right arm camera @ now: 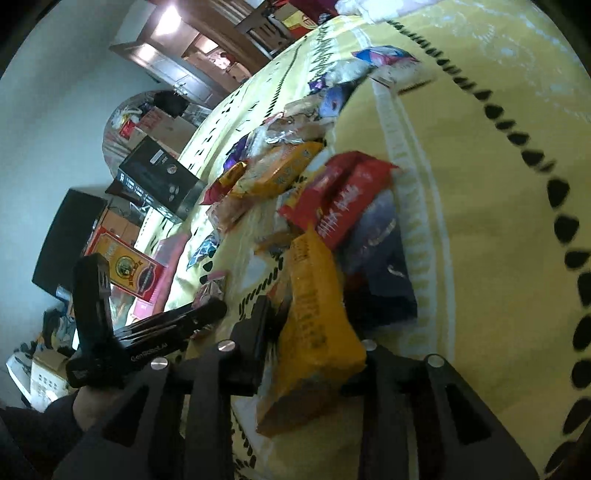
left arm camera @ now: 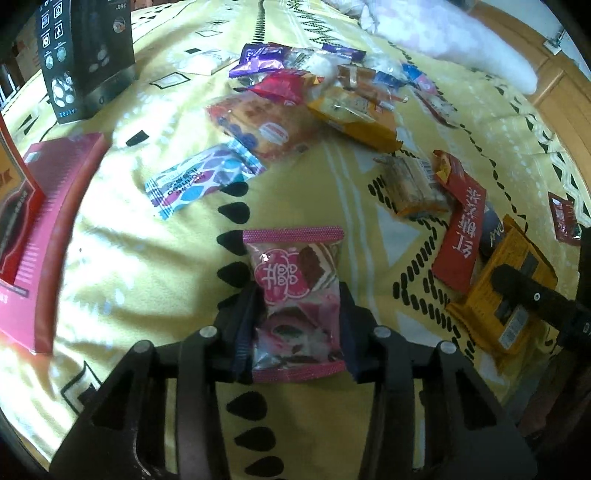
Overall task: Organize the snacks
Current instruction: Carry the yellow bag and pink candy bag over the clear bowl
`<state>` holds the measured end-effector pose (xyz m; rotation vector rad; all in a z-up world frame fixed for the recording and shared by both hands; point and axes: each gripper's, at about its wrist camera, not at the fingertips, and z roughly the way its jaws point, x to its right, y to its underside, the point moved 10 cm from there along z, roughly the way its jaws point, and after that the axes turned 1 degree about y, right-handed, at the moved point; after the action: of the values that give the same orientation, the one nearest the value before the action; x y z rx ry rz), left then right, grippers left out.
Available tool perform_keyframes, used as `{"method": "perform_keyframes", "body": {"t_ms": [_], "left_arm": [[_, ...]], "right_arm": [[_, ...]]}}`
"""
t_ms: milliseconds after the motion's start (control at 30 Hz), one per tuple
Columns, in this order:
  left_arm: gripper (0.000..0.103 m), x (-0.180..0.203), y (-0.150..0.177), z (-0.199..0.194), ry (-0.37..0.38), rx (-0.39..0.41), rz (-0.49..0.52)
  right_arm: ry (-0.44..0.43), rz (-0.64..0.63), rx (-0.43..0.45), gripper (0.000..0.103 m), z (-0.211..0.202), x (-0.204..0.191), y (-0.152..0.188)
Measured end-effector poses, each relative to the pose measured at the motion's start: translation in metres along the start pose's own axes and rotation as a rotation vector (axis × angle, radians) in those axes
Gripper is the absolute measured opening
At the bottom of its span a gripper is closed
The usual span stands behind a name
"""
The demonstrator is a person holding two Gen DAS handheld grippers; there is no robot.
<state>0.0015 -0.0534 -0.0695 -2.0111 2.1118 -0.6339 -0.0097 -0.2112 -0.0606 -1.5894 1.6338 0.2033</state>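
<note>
A pink snack packet (left arm camera: 295, 280) sits between the fingers of my left gripper (left arm camera: 297, 295), and the pads press on its two sides. It hangs just over the yellow patterned blanket (left arm camera: 147, 280). Seen from the right wrist, that same packet (right arm camera: 214, 284) shows at the tip of the left gripper (right arm camera: 207, 310). My right gripper (right arm camera: 310, 306) straddles an orange packet (right arm camera: 314, 325) that lies on the blanket, with a gap beside the left finger. Against the orange packet lie a red packet (right arm camera: 343, 199) and a dark blue one (right arm camera: 384, 266). One right finger (left arm camera: 517, 284) shows over the orange packet (left arm camera: 480, 306).
Several mixed snack packets are heaped at the far middle (left arm camera: 314, 88). A blue and purple packet (left arm camera: 199, 181) and a clear-wrapped cake (left arm camera: 410, 184) lie loose. A pink box (left arm camera: 48, 221) and a black box (left arm camera: 85, 55) stand at left. A white pillow (left arm camera: 443, 33) lies far right.
</note>
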Motion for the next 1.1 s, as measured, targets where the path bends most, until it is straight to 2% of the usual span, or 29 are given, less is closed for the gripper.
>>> {"method": "perform_keyframes", "body": {"t_ms": [133,300,467,600,700,867,1000,1100], "left_arm": [[0.036,0.006,0.000,-0.010,-0.019,0.022,0.035],[0.035,0.015,-0.016,-0.046,-0.004,0.113,0.075],[0.035,0.005,-0.041,-0.105,0.000,0.232,0.086],[0.035,-0.020,-0.069,-0.168,-0.038,0.365,0.073],[0.035,-0.055,-0.090,-0.218,-0.068,0.457,0.031],[0.035,-0.143,-0.109,-0.293,-0.160,0.590,-0.082],[0.035,-0.227,-0.109,-0.335,-0.226,0.640,-0.216],[0.035,-0.274,-0.103,-0.352,-0.262,0.657,-0.294]], "right_arm": [[0.027,-0.052,0.016,0.023,-0.010,-0.011,0.001],[0.056,-0.164,0.075,0.021,-0.032,-0.043,-0.017],[0.066,-0.233,0.153,0.021,-0.058,-0.081,-0.048],[0.057,-0.315,0.212,0.021,-0.073,-0.130,-0.080],[0.033,-0.390,0.244,0.021,-0.077,-0.178,-0.103],[-0.048,-0.514,0.271,0.021,-0.070,-0.277,-0.133],[-0.130,-0.623,0.268,0.021,-0.049,-0.372,-0.140],[-0.185,-0.686,0.246,0.021,-0.029,-0.434,-0.135]]}}
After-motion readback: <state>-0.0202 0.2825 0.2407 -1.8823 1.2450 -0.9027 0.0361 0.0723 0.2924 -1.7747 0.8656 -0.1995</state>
